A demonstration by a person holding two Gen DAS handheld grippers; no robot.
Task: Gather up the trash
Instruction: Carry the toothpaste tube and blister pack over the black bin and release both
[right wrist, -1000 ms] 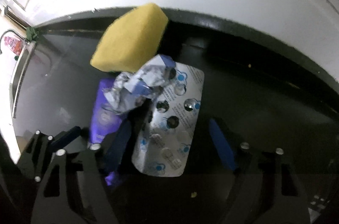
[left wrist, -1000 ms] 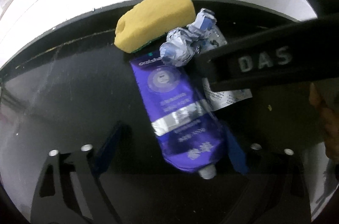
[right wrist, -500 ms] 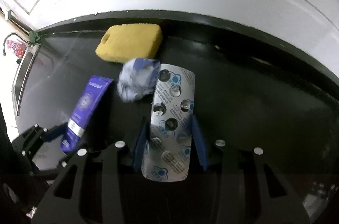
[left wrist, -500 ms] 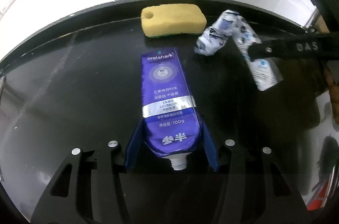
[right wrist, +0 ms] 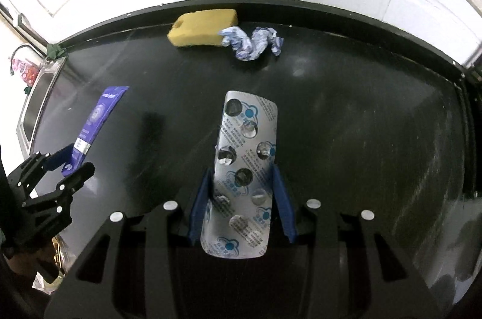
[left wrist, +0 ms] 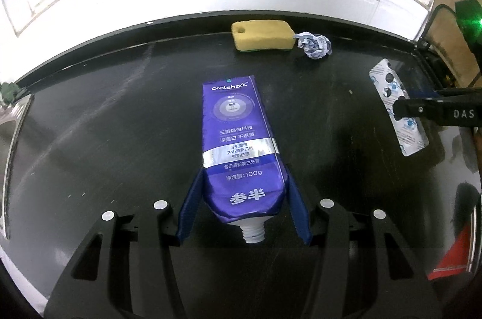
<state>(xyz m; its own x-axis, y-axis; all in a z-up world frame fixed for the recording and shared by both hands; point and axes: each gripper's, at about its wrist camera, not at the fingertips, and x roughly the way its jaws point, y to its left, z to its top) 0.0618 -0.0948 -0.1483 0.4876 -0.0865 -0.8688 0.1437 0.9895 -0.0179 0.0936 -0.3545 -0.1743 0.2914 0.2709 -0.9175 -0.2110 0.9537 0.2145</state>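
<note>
the left gripper [left wrist: 244, 204] pinches the neck end of a purple toothpaste tube [left wrist: 241, 144], held above the black counter [left wrist: 105, 123]; it looks soft, light, slippery. the right gripper [right wrist: 241, 201] pinches a stiff, thin pill sheet [right wrist: 245, 168] by its edges. a crumpled wrapper [right wrist: 251, 43] lies beside the sponge [right wrist: 203, 28], light and squashable.

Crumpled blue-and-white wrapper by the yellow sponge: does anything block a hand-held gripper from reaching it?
No object lies in front of the crumpled blue-and-white wrapper; only bare black countertop. The yellow sponge touches its left side. Both hand-held grippers are full: left holds the purple toothpaste tube, right the silver blister pack.
</note>
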